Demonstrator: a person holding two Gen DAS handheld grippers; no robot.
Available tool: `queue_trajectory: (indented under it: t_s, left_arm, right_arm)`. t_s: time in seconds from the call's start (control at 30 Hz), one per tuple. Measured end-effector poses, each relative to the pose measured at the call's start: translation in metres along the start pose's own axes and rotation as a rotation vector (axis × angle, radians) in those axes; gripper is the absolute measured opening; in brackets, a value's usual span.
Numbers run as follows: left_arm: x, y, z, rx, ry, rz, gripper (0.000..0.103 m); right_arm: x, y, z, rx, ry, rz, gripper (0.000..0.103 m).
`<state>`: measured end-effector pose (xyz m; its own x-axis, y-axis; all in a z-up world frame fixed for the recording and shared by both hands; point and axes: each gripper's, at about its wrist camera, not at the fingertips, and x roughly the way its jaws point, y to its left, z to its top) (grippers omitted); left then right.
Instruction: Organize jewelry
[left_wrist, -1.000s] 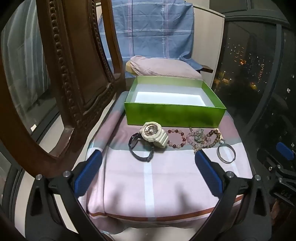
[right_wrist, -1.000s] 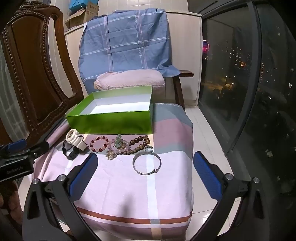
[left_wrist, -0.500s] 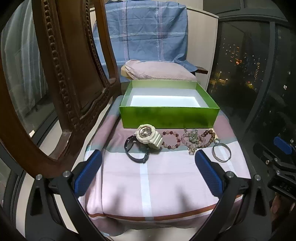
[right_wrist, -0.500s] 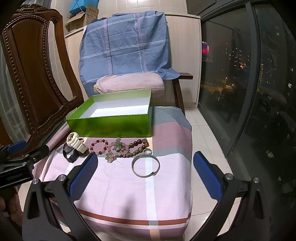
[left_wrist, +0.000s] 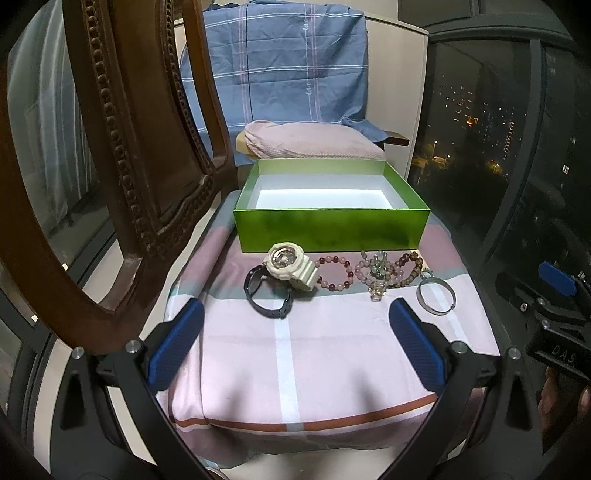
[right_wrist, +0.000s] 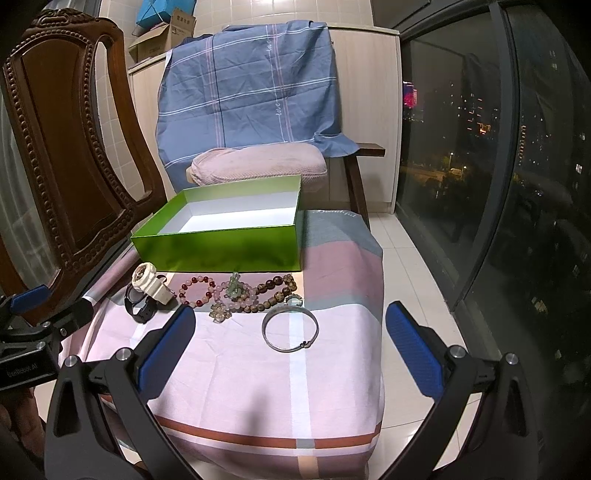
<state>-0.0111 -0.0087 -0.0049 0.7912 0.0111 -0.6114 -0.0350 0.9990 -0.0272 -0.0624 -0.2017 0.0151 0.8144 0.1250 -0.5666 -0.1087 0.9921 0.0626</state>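
An open green box (left_wrist: 332, 229) (right_wrist: 221, 247) with a white inside stands at the back of a cloth-covered surface. In front of it lies a row of jewelry: a cream watch (left_wrist: 290, 266) (right_wrist: 149, 282) leaning on a dark watch (left_wrist: 267, 291) (right_wrist: 138, 304), a red and pink bead bracelet (left_wrist: 334, 273) (right_wrist: 197, 291), more bead bracelets with a pale charm (left_wrist: 384, 271) (right_wrist: 255, 293), and a silver bangle (left_wrist: 436, 297) (right_wrist: 290, 328). My left gripper (left_wrist: 295, 343) hangs open short of the watches, holding nothing. My right gripper (right_wrist: 290, 349) is open above the cloth near the bangle.
A carved wooden chair back (left_wrist: 122, 147) (right_wrist: 70, 147) rises on the left. Behind the box sit a pink cushion (left_wrist: 310, 142) and a chair draped with blue checked cloth (right_wrist: 251, 85). Dark window glass (right_wrist: 480, 147) and tiled floor lie to the right.
Both grippers have drawn back and risen a little, so the box and jewelry look smaller and farther away. The jewelry has not moved.
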Motion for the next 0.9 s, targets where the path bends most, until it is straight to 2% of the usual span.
queue_trajectory:
  t_s: [0.9]
  left_arm:
    - [0.0038,0.0006,-0.003,-0.001,0.011,0.001,0.099]
  right_arm:
    - [0.0029,-0.0006,-0.0024,0.004,0.009,0.001,0.1]
